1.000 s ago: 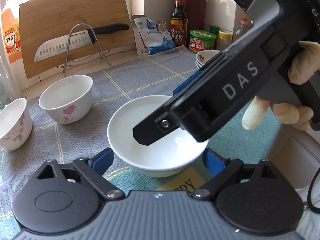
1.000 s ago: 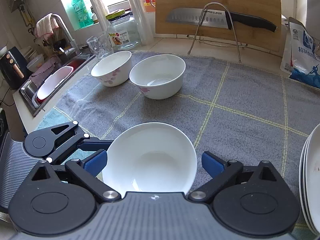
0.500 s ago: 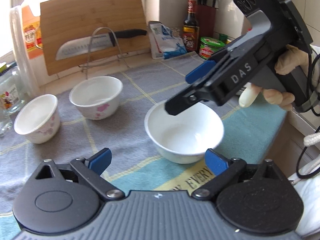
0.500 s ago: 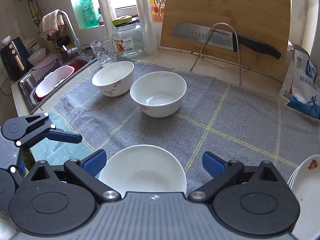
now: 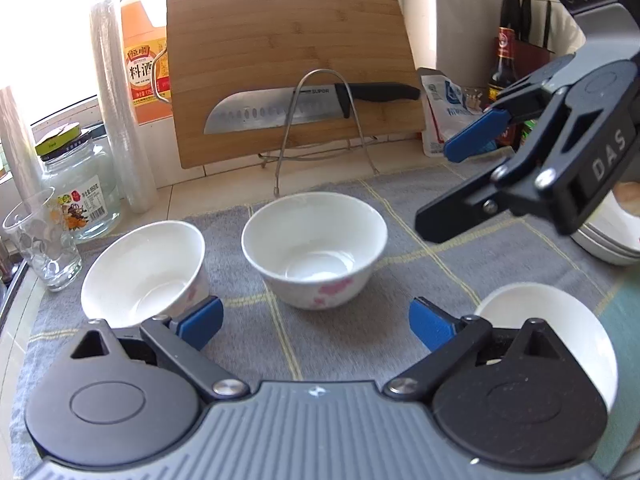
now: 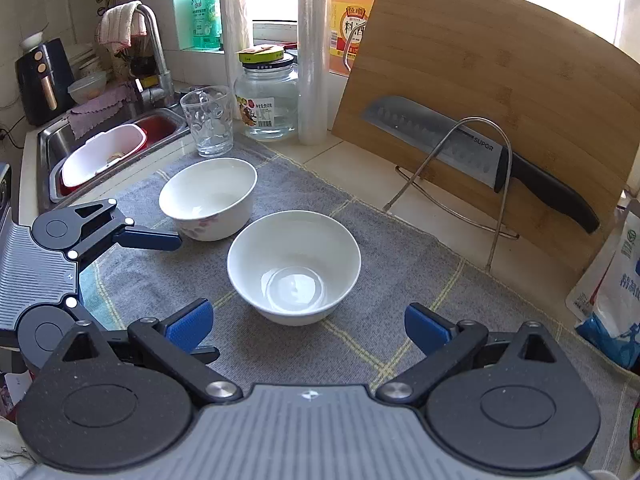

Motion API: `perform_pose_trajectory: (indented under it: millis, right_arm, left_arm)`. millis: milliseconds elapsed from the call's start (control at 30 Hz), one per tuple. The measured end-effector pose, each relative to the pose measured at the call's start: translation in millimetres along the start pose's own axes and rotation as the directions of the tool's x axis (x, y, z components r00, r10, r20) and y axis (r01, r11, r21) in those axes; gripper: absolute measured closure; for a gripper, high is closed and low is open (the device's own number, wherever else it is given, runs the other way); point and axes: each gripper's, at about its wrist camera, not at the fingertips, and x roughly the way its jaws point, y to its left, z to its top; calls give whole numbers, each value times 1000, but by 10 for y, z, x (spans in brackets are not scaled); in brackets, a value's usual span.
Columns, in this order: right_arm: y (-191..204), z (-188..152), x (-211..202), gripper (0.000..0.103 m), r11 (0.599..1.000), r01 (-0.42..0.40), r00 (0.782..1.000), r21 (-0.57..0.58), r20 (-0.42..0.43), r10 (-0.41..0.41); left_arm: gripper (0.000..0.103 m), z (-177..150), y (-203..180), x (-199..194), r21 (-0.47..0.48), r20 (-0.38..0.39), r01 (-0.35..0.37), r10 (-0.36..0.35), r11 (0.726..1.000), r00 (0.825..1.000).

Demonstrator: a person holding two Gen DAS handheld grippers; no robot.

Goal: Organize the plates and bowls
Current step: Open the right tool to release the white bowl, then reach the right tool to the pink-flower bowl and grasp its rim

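Note:
Two white bowls with pink flowers stand apart on the grey cloth [image 5: 340, 344]: one in the middle [image 5: 316, 248] [image 6: 294, 266], one further left [image 5: 140, 272] [image 6: 208, 200]. A plain white bowl [image 5: 560, 320] sits at the lower right of the left wrist view, partly hidden by my gripper's body. My left gripper [image 5: 316, 324] [image 6: 188, 296] is open and holds nothing, just short of the middle bowl. My right gripper [image 6: 308, 326] [image 5: 452, 184] is open too, above the cloth, pointing at that same bowl. A stack of white plates [image 5: 608, 240] lies at the right edge.
A bamboo board [image 6: 500, 92] leans at the back with a knife [image 6: 480, 160] on a wire rack. A drinking glass [image 6: 208, 126], a jar [image 6: 268, 100] and a film roll stand at the cloth's far left corner. The sink [image 6: 112, 148] is at the left, a blue-white bag [image 6: 616, 300] at the right.
Both grippers have swung left, away from the plain white bowl that stood between their fingers. That bowl stays on the cloth, now at the lower right. The flowered bowls are now ahead.

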Motion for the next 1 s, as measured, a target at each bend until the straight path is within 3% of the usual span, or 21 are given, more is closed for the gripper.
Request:
perform_pose_trajectory:
  millis: [233, 567, 1000]
  right_arm:
    - [-82, 155, 376, 0, 998, -63, 997, -23, -43, 62]
    - [-241, 287, 759, 4, 989, -147, 985, -10, -94, 145]
    - [-316, 353, 977, 21, 977, -213, 969, 26, -119, 215]
  left_arm:
    - [5, 18, -3, 314, -11, -33, -13, 13, 1000, 999]
    - [7, 95, 19, 450, -26, -39, -10, 9, 1000, 999]
    - [16, 123, 39, 489, -10, -27, -6, 6, 1000, 1000]
